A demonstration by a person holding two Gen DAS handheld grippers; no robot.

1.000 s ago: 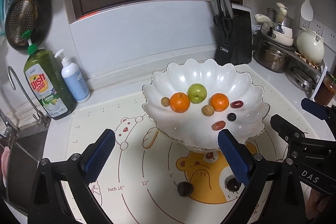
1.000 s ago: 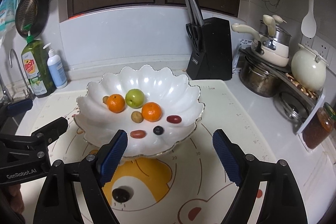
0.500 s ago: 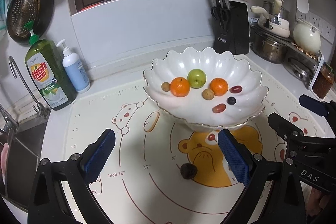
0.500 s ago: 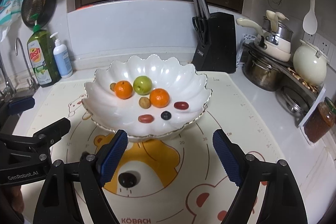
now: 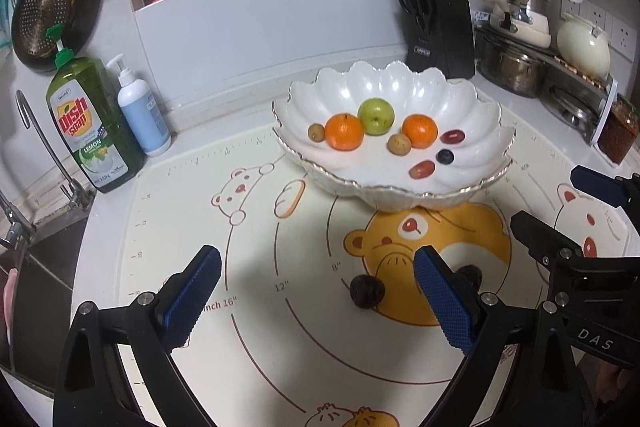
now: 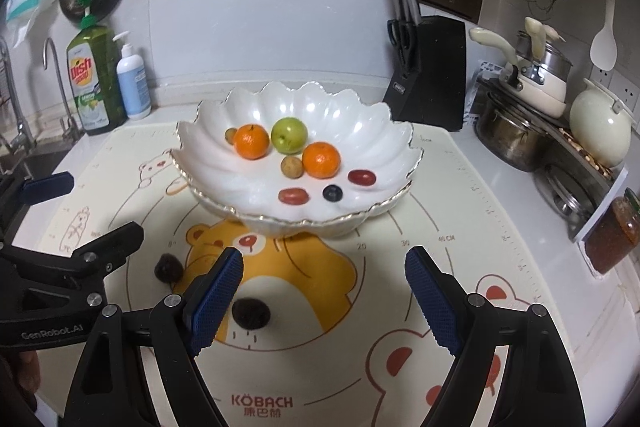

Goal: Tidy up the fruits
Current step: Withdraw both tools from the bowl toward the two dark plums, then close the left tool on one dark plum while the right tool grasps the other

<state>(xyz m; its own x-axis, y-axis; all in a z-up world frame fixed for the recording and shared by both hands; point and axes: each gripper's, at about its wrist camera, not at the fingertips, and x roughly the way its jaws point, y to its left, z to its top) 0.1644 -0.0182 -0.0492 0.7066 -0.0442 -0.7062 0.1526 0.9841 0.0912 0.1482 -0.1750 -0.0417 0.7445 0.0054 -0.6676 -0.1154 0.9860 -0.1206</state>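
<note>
A white scalloped bowl [image 5: 472, 99] [image 6: 360, 123] stands on the bear-print mat. It holds two oranges [image 5: 344, 131], a green apple [image 5: 376, 111], small brown fruits, red grapes and a blueberry [image 5: 445, 156]. Two dark wrinkled fruits lie on the mat in front of the bowl: one [image 5: 367, 291] [image 6: 168, 267] and another [image 6: 251, 313], half hidden behind a finger in the left wrist view [image 5: 471, 274]. My left gripper [image 5: 318, 301] and my right gripper [image 6: 322, 301] are both open and empty, low over the mat near these fruits.
A green dish soap bottle [image 5: 90, 123] and a white pump bottle [image 5: 140, 111] stand at the back left by the sink faucet [image 5: 36, 147]. A black knife block [image 5: 438, 27] is behind the bowl. Pots, a white kettle [image 6: 600, 123] and a jar [image 6: 612, 235] crowd the right.
Both grippers have pulled back from the bowl toward the mat's near edge. The bowl now looks farther away and the two dark fruits lie closer to the fingers.
</note>
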